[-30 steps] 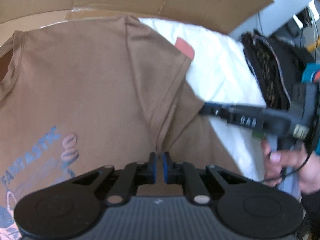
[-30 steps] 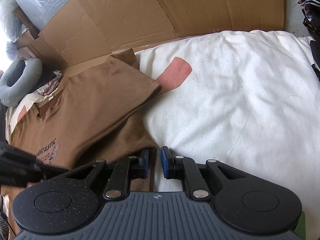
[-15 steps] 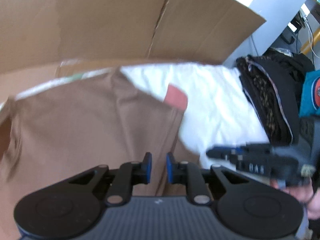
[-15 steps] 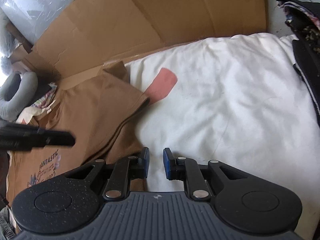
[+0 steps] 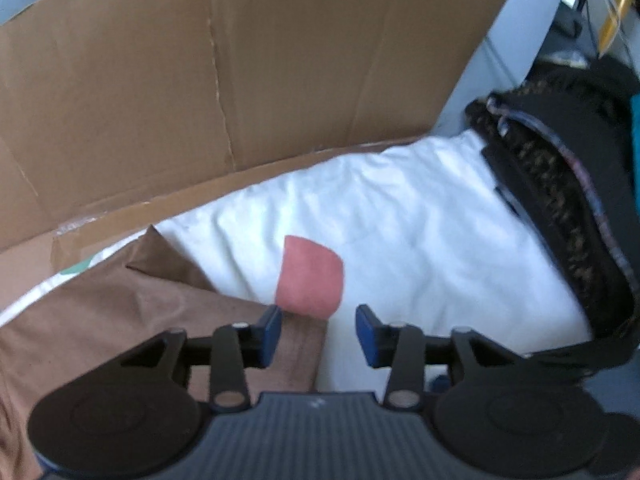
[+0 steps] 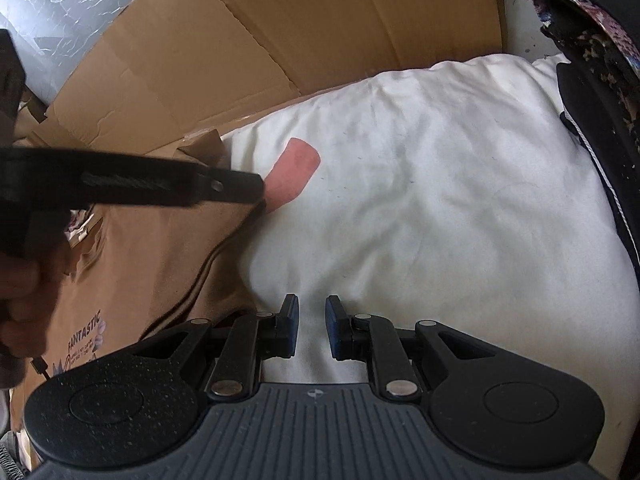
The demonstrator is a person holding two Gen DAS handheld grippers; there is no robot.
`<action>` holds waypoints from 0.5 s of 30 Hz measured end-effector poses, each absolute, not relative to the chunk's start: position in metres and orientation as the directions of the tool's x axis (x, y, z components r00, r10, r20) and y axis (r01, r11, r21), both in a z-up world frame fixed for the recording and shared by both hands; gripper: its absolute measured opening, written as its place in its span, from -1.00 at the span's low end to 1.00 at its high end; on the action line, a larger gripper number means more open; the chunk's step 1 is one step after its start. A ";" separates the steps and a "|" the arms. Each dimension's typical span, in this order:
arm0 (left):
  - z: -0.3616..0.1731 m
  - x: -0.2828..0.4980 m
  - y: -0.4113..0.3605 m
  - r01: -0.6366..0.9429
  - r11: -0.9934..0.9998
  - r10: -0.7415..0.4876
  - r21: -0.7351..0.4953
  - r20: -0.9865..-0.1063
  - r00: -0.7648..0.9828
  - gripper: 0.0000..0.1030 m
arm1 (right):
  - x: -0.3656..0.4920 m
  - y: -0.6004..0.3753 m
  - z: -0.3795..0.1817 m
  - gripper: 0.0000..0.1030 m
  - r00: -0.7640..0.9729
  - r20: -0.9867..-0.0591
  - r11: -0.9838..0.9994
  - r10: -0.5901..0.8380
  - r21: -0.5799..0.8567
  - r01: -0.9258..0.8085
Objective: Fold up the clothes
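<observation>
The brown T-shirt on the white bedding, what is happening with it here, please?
A person is folding clothes with a handheld gripper in each hand. The brown T-shirt lies on the white bedding with one side folded over, in front of a cardboard sheet. The left gripper is open and holds nothing; it hovers by the sleeve edge near a pink patch. The right gripper is open too, over bare bedding beside the shirt. Dark clothes are piled at the right.
</observation>
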State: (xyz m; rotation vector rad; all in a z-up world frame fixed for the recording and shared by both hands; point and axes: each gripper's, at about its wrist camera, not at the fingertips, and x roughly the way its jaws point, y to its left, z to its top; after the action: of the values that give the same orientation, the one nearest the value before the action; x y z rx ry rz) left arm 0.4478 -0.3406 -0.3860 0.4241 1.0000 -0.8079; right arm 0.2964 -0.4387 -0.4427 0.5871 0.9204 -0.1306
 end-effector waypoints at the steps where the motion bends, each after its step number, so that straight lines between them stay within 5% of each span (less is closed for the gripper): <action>1: -0.390 0.447 -0.341 0.758 0.652 -0.388 -0.027 -0.870 0.303 -0.14 | 0.296 -0.439 -0.443 -0.62 0.609 -0.781 0.835 0.139 0.423 0.351; 12: -0.421 0.446 -0.340 0.742 0.671 -0.360 -0.006 -0.877 0.319 -0.14 | 0.297 -0.442 -0.447 -0.62 0.611 -0.777 0.823 0.148 0.439 0.360; 15: -0.421 0.446 -0.340 0.740 0.673 -0.352 0.004 -0.878 0.325 -0.31 | 0.298 -0.443 -0.445 -0.62 0.617 -0.774 0.820 0.146 0.443 0.362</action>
State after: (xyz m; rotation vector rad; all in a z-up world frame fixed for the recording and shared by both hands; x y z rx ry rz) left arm 0.4462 -0.3400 -0.4206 0.4484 1.0039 -0.7477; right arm 0.2977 -0.4429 -0.4450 0.6176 0.9126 -0.1334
